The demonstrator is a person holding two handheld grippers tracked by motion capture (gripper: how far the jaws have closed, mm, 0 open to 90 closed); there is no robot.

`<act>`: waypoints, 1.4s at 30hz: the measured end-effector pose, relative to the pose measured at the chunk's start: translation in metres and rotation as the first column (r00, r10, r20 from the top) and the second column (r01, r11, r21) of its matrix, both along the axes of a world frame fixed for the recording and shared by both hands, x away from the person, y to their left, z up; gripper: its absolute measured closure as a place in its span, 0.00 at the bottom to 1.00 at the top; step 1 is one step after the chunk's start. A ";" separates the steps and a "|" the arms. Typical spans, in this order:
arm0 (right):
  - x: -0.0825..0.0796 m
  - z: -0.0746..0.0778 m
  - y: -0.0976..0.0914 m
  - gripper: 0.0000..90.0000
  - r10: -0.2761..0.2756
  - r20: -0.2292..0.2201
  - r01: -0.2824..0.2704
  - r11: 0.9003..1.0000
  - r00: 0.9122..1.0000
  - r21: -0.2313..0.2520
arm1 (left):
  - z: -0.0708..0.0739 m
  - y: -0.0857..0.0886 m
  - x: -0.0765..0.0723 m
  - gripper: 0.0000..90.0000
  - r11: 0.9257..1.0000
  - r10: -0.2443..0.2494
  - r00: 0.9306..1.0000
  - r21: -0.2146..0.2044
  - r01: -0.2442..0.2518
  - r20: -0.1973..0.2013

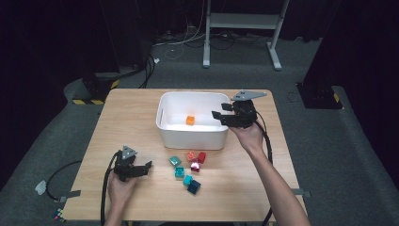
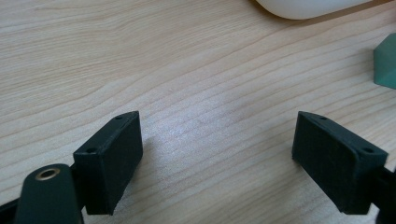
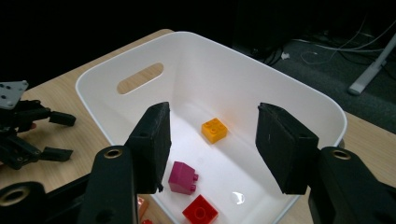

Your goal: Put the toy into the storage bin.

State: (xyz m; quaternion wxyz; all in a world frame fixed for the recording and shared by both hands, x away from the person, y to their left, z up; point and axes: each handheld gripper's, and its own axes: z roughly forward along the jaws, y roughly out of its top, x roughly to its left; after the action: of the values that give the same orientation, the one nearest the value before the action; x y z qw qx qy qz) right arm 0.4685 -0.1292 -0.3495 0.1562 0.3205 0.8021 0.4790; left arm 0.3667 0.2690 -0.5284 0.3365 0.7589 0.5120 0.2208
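A white bin (image 1: 164,127) stands at the table's far middle with an orange brick (image 1: 190,120) inside. My right gripper (image 1: 220,111) hovers over the bin's right rim, open, with nothing between its jaws. In the right gripper view its open gripper (image 3: 212,140) looks down into the bin (image 3: 261,79), where the orange brick (image 3: 214,129), a magenta brick (image 3: 183,178) and a red brick (image 3: 200,210) lie on the floor. My left gripper (image 1: 143,168) rests low at the table's near left, open and empty; the left gripper view shows the gripper (image 2: 217,158) above bare wood.
Several loose bricks lie in front of the bin: teal (image 1: 175,161), red (image 1: 201,157), magenta (image 1: 194,166), dark blue (image 1: 194,187). A teal brick (image 2: 386,60) sits at the left gripper view's right edge. The left gripper (image 3: 65,136) appears far left in the right gripper view.
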 end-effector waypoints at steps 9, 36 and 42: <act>-0.023 -0.001 -0.002 0.50 0.040 0.030 -0.040 0.999 0.999 0.028 | 0.000 0.000 0.000 0.18 1.000 0.000 1.000 0.001 0.000 0.000; -0.061 -0.048 -0.012 0.49 0.074 0.007 -0.074 0.994 0.997 0.083 | 0.000 0.000 0.000 0.18 1.000 -0.001 1.000 0.004 0.001 -0.001; -0.065 -0.064 -0.010 0.49 0.076 -0.012 -0.075 0.994 0.997 0.075 | 0.000 0.000 0.000 0.18 1.000 0.000 1.000 0.003 0.000 0.000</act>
State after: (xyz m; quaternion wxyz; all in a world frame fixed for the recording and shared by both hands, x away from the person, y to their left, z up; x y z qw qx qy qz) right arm 0.4032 -0.1395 -0.4131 0.1202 0.2990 0.7963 0.5119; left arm 0.3666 0.2690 -0.5283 0.3352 0.7596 0.5114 0.2215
